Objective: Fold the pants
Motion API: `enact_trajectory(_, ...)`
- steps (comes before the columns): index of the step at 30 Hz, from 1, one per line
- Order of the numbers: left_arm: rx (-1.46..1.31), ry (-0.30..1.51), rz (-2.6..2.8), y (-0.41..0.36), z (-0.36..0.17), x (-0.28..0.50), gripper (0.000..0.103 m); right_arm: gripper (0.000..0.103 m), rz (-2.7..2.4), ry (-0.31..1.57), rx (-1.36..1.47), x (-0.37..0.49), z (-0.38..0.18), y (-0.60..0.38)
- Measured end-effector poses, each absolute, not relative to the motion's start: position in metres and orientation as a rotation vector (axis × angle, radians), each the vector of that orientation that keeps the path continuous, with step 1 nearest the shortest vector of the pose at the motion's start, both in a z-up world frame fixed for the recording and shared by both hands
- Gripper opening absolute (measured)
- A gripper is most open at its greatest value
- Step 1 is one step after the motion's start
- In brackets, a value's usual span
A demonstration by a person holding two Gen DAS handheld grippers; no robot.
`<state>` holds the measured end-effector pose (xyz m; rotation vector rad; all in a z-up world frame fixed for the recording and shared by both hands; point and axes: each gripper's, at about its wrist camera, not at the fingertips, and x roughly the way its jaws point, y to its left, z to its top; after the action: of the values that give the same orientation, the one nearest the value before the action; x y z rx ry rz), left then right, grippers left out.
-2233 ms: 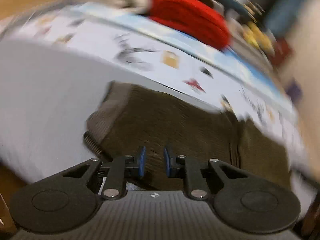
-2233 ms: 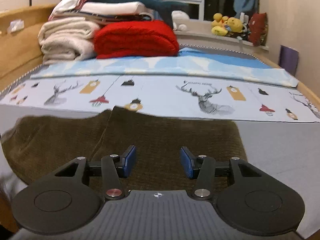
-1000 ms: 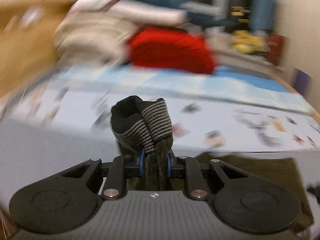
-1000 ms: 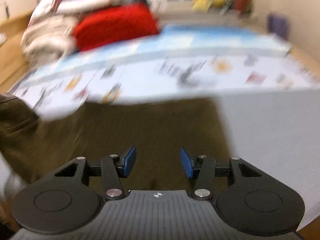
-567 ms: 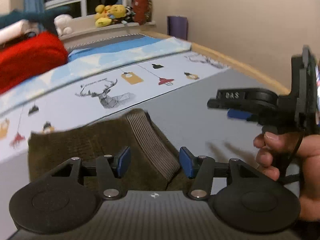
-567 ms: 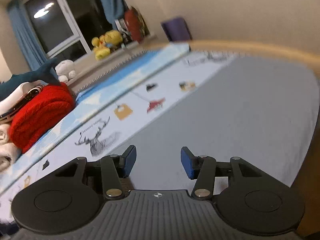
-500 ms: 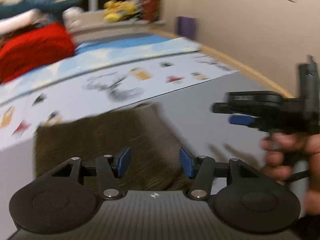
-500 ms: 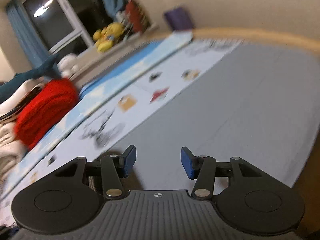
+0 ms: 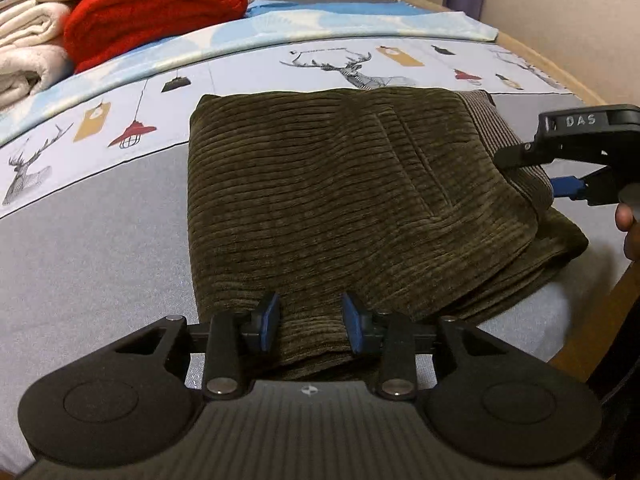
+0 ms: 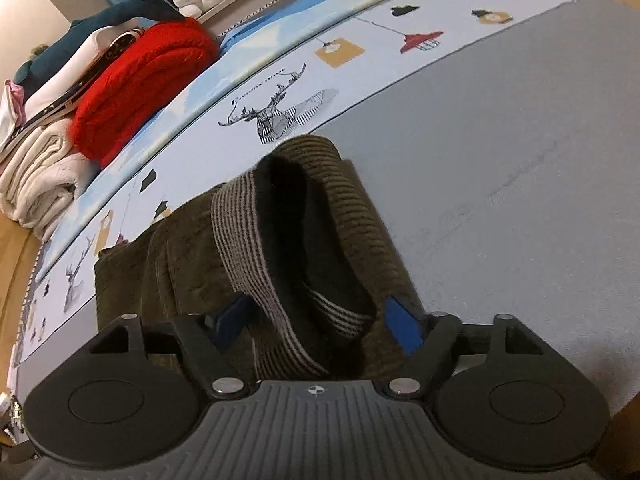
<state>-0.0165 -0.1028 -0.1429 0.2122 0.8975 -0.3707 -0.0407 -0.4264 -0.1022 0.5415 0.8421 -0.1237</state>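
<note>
**A:** Where are the pants (image 9: 340, 200) right now?

**B:** On the grey part of the bed (image 9: 92, 240), near its front edge, folded into a thick olive corduroy block, several layers deep. I'd call the main folds done.

**A:** And your tongs?

**B:** My left gripper (image 9: 310, 322) sits at the near edge of the stack with its jaws closing; cloth lies between the pads, but I see gaps on both sides, so nothing is clenched yet. My right gripper (image 10: 320, 322) is at the waistband (image 10: 244, 240) end, jaws opening, released, with the striped band looping up loosely between them.

**A:** What's left?

**B:** That waistband end stands puffed up and open, and the lower layers poke out at the right corner. I judge it needs tucking flat and squaring, maybe one more fold
</note>
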Motion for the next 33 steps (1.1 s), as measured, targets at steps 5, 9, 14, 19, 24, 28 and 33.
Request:
enact_trajectory(5, 0.212, 0.9, -0.376, -0.101, -0.14, -0.022, 0.04, 0.03, -0.118, 0.79, 0.462, -0.045, -0.097, -0.415)
enact_trajectory(9, 0.189, 0.892, -0.378, -0.097, -0.141, -0.024, 0.04, 0.018, -0.074, 0.676, 0.432, -0.063, -0.073, -0.413)
enact_trajectory(14, 0.137, 0.818, -0.448, -0.092, -0.128, -0.033, 0.043, 0.017, -0.051, 0.499, 0.321, -0.099, -0.033, -0.406)
enact_trajectory(19, 0.208, 0.844, -0.476, -0.102, -0.135, -0.033, 0.045, 0.019, -0.212, 0.803, 0.408, -0.075, -0.08, -0.44)
enact_trajectory(24, 0.204, 0.822, -0.487, -0.1, -0.116, -0.034, 0.045, 0.028, -0.229, 0.663, 0.374, -0.09, -0.055, -0.444)
enact_trajectory(28, 0.247, 0.889, -0.507, -0.1, -0.128, -0.035, 0.044, 0.028, -0.115, 0.614, 0.288, -0.094, -0.048, -0.433)
enact_trajectory(33, 0.321, 0.931, -0.53, -0.11, -0.128, -0.028, 0.043, 0.039, -0.147, 0.859, 0.31, -0.07, -0.084, -0.44)
